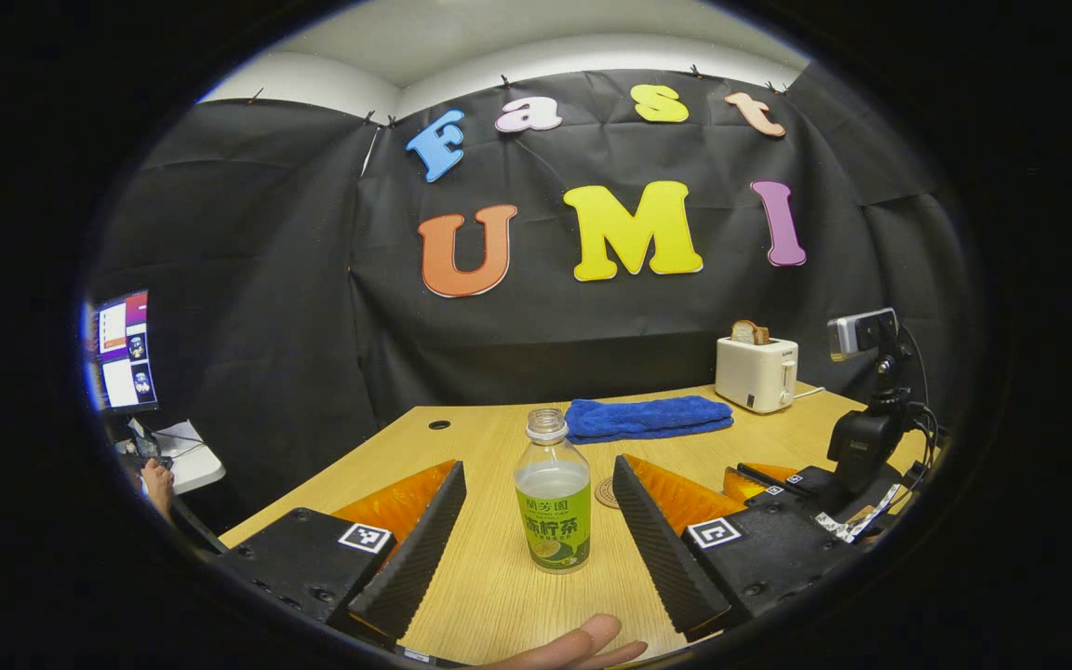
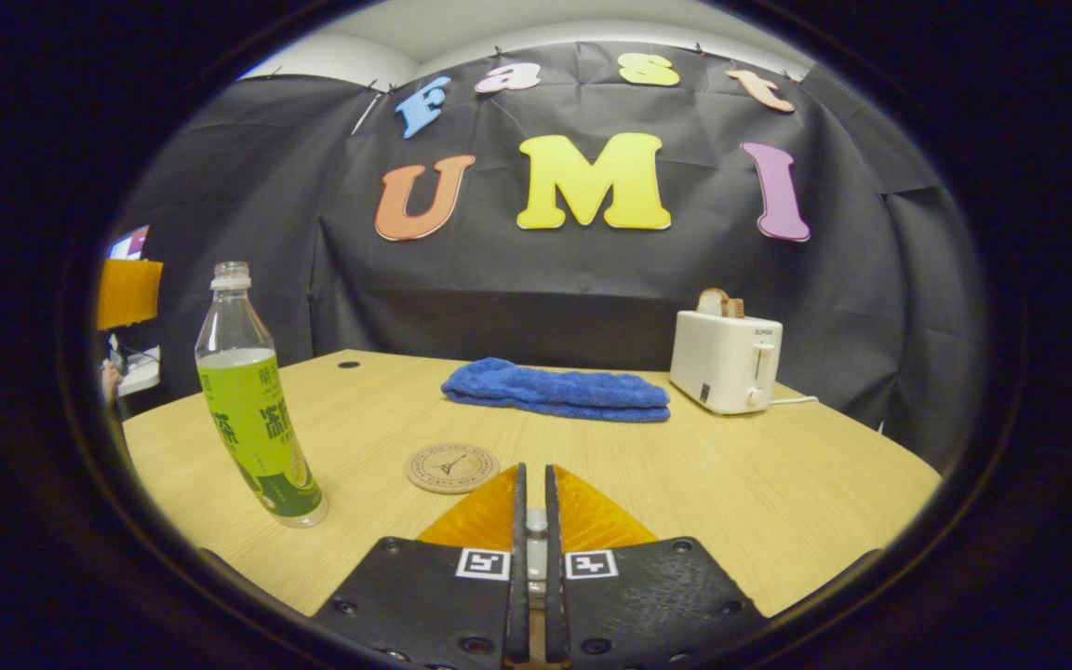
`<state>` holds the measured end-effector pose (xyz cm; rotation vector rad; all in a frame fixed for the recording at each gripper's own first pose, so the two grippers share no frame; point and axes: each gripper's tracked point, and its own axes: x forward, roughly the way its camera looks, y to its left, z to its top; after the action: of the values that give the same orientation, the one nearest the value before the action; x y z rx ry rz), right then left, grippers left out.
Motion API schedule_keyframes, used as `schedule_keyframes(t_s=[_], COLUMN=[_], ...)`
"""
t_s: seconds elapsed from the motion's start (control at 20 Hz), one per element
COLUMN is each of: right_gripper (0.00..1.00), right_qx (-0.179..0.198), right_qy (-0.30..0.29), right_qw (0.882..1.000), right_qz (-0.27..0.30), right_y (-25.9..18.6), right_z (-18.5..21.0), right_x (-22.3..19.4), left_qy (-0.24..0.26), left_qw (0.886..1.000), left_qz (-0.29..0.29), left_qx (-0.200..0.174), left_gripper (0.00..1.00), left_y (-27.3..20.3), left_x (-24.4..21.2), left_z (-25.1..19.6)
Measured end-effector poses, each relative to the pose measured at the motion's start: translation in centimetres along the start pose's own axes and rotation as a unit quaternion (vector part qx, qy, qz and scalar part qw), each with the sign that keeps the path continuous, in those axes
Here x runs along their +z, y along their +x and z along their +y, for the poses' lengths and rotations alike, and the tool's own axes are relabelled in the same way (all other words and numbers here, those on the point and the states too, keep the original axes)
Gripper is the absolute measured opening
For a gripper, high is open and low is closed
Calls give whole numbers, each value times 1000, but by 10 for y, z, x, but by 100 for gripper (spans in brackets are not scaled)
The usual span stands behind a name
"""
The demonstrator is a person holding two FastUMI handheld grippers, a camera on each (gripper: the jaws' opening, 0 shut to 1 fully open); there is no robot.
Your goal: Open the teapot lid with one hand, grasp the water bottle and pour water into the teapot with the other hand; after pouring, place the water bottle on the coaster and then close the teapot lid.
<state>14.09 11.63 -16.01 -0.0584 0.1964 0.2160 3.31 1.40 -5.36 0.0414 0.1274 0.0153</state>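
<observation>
The left hand-held gripper point(image 1: 536, 521) hangs wide open with the water bottle point(image 1: 553, 493) upright on the worktop point(image 1: 499, 596) between its fingers, neither finger touching it, so the step in hand looks like the grasp of the bottle. Next it likely needs to ease forward and close on the label band, squarely, so the uncapped bottle stays upright. The right hand-held gripper point(image 2: 532, 493) sits closed on nothing, its fingertips pointing to 12 o'clock, the coaster point(image 2: 451, 467) just beyond at 11 o'clock. I cannot find the teapot. A fingertip point(image 1: 582, 647) is cut off at 6 o'clock.
</observation>
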Motion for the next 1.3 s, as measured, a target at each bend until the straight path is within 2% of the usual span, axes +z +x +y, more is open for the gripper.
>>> schedule_keyframes(t_s=[0.2,0.25,0.35,0.6,0.8,0.9,1.05,1.3], right_gripper=[7,1,0,0,0,0,0,0], right_qx=[4,3,9,20,16,15,16,23], right_qy=[-14,-15,-9,2,15,14,17,10], right_qw=[1000,1000,1000,998,997,998,998,998], right_qz=[-10,-9,-19,-53,-70,-67,-65,-52], right_y=[0,0,-5,-22,-44,-52,-65,-66], right_z=[1,1,1,-9,-29,-36,-43,-46], right_x=[1,2,11,57,83,83,79,62], left_qy=[-3,-3,-11,-40,-42,-52,-78,-67], left_qw=[1000,1000,1000,999,999,998,996,997], left_qz=[-3,-4,-1,5,11,16,26,27], left_qx=[1,2,3,1,1,-9,-45,-40], left_gripper=[99,99,99,99,99,99,99,99], left_y=[-1,0,0,7,11,13,22,44], left_x=[2,2,1,-4,-9,-12,-24,-44], left_z=[3,4,8,18,24,21,6,-2])
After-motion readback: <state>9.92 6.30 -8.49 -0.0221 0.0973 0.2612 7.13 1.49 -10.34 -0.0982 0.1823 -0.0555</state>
